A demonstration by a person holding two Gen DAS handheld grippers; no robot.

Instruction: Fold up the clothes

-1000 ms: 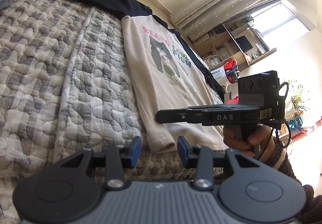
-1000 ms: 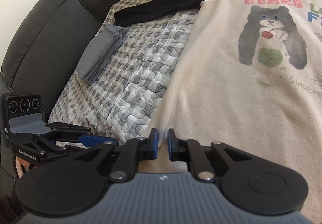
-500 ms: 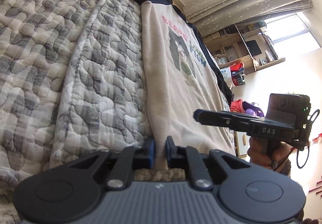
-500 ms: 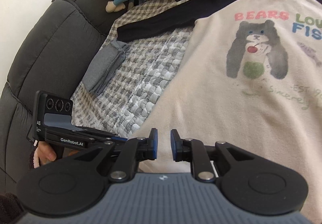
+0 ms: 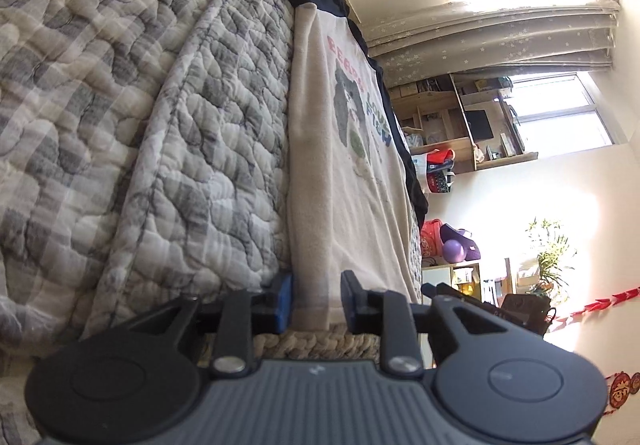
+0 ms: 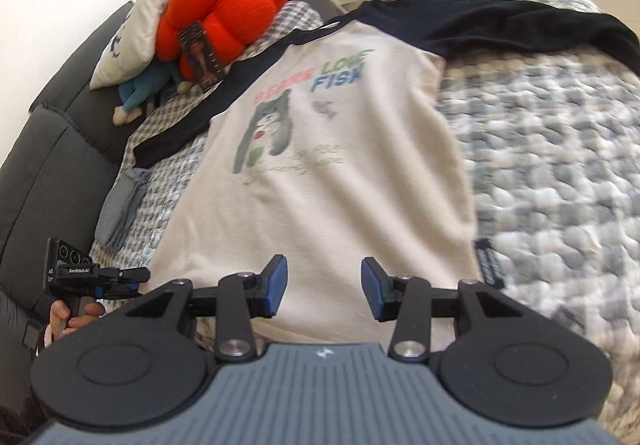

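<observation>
lying flat on the quilted grey-and-white checked bedcover (image 6: 560, 149), the cream raglan shirt (image 6: 328, 197) stretches lengthwise straight away from both sets of jaws, its hem nearest them and its dark neckline at the far end, by the red plush cushion (image 6: 224, 17). its navy sleeves spread out to either side at the top, and a soft bear print with coloured lettering sits on the chest, upright as seen from the hem. the cloth looks fleecy and matte, with a long low crease near its left edge; the bedcover is puckered into small padded lumps with a stitched border. the left gripper (image 5: 316, 303) sits at the shirt's left hem corner, jaws opening, the hem edge lying between the blue pads (image 5: 283, 301), which stand just clear of it. the right gripper (image 6: 324, 291) hovers above the middle of the hem, jaws opening and standing apart, with the fabric below them, not pinched. a small dark label (image 6: 490, 261) lies just right of the right jaw.
</observation>
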